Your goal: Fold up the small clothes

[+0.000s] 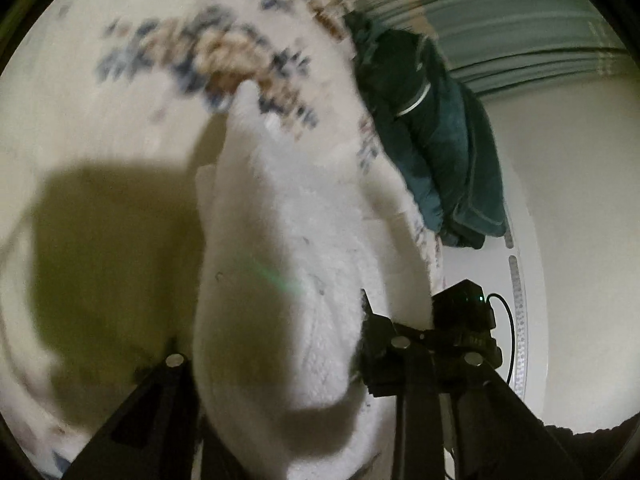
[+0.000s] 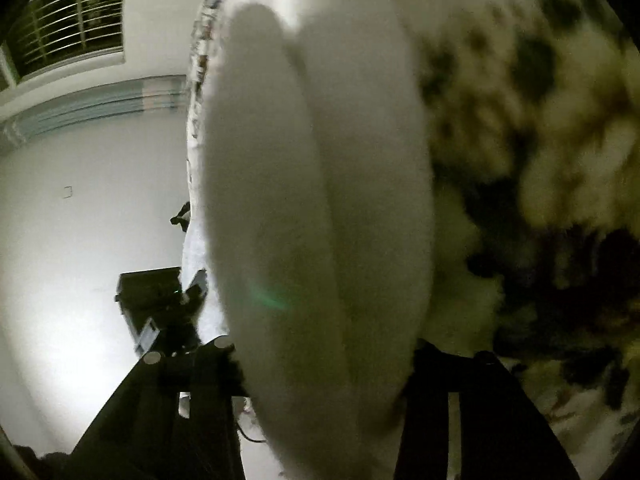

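A white fluffy garment (image 1: 280,220) hangs folded over between the black fingers of my left gripper (image 1: 276,344), which presses on it from both sides. In the right wrist view the same white garment (image 2: 320,180) fills the gap of my right gripper (image 2: 324,352), doubled into two thick layers and squeezed by both fingers. The grippers stand side by side: the right one's black body (image 1: 464,316) shows just right of my left fingers, and the left one's body (image 2: 160,300) just left of my right fingers. Both views are blurred.
Under the garment lies a cream bedspread (image 1: 192,48) with a blue and brown flower pattern, also seen as the dark-blotched bedspread (image 2: 540,152). A pile of dark teal clothes (image 1: 436,140) sits at the bed's edge. White wall, striped curtain (image 1: 520,20) and barred window (image 2: 72,20) lie beyond.
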`<action>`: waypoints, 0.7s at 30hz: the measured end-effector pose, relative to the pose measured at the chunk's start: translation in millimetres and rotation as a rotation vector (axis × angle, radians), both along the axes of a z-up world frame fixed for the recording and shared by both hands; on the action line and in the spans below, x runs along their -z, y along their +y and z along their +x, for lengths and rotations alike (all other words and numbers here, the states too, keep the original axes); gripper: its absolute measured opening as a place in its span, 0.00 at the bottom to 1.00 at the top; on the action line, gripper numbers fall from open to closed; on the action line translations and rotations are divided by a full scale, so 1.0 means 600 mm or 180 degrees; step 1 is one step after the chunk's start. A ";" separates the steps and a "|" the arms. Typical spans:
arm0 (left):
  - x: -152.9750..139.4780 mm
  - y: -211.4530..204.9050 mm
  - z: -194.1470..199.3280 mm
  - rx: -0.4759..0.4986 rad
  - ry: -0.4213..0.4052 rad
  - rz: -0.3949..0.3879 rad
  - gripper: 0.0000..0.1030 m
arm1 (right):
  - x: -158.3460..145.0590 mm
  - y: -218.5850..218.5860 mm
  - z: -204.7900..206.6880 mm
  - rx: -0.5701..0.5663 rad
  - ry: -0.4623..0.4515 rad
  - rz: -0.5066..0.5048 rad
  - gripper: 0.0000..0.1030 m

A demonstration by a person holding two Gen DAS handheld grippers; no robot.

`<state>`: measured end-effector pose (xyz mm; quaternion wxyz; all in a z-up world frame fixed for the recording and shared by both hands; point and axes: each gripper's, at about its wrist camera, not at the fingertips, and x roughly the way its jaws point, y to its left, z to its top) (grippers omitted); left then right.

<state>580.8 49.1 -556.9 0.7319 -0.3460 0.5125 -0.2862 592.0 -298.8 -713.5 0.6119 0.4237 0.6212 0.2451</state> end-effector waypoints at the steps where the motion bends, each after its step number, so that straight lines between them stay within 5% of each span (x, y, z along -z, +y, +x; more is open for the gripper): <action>1: -0.017 0.002 0.015 -0.0007 -0.0071 -0.0004 0.24 | -0.015 0.002 0.007 0.0029 -0.0067 -0.0012 0.42; 10: -0.063 0.015 0.188 -0.0122 -0.0350 0.0084 0.24 | -0.109 0.010 0.151 0.0227 -0.0589 -0.0028 0.42; 18: 0.038 0.011 0.281 -0.0007 -0.0148 0.0419 0.26 | -0.035 0.046 0.275 0.0179 -0.0452 -0.0361 0.42; 21: 0.056 0.008 0.286 0.0037 -0.0052 0.0512 0.34 | -0.014 0.047 0.276 0.0195 -0.0362 -0.0462 0.51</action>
